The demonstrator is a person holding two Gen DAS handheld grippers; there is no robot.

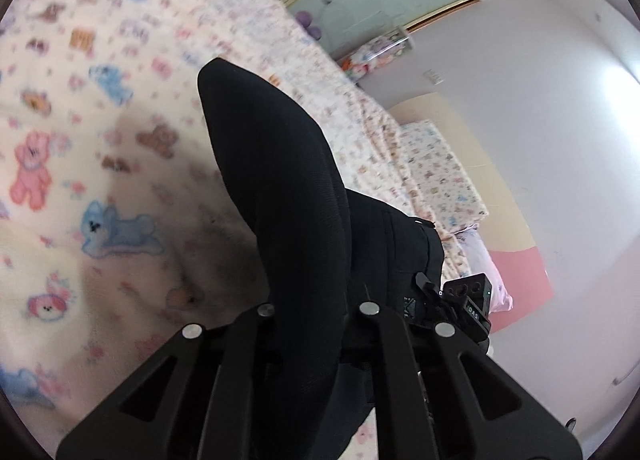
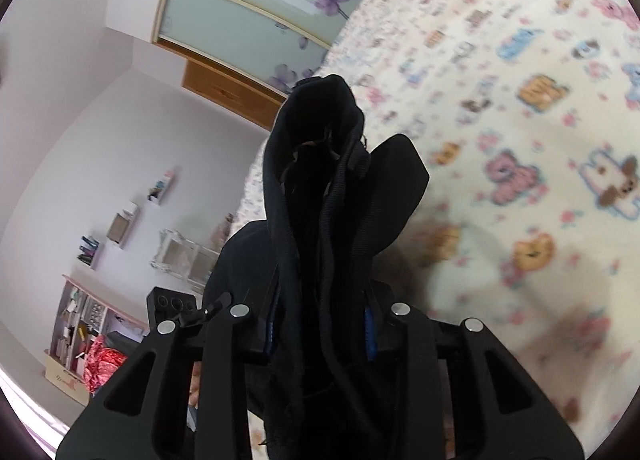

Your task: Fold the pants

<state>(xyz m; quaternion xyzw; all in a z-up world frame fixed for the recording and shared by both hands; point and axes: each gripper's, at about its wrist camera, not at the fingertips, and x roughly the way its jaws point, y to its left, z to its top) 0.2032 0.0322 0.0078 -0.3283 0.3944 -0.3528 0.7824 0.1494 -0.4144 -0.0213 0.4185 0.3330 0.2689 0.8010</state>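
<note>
Pants [image 1: 280,196], black, are pinched in both tongs and lifted above the bed [image 1: 100,140]: the left tongs [image 1: 316,312] clamp a smooth fold, the right tongs [image 2: 320,312] grip a thick waistband bunch rising toward twelve o'clock. Risk, I judge: the bulky right bunch slipping out unevenly, skewing the fold.

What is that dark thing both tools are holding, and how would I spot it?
Start from the bed, covered in cream bedding printed with cartoon bears. Lifted above it hang the black pants, pinched by the left gripper and the right gripper. They are the only plain dark cloth there.
</note>
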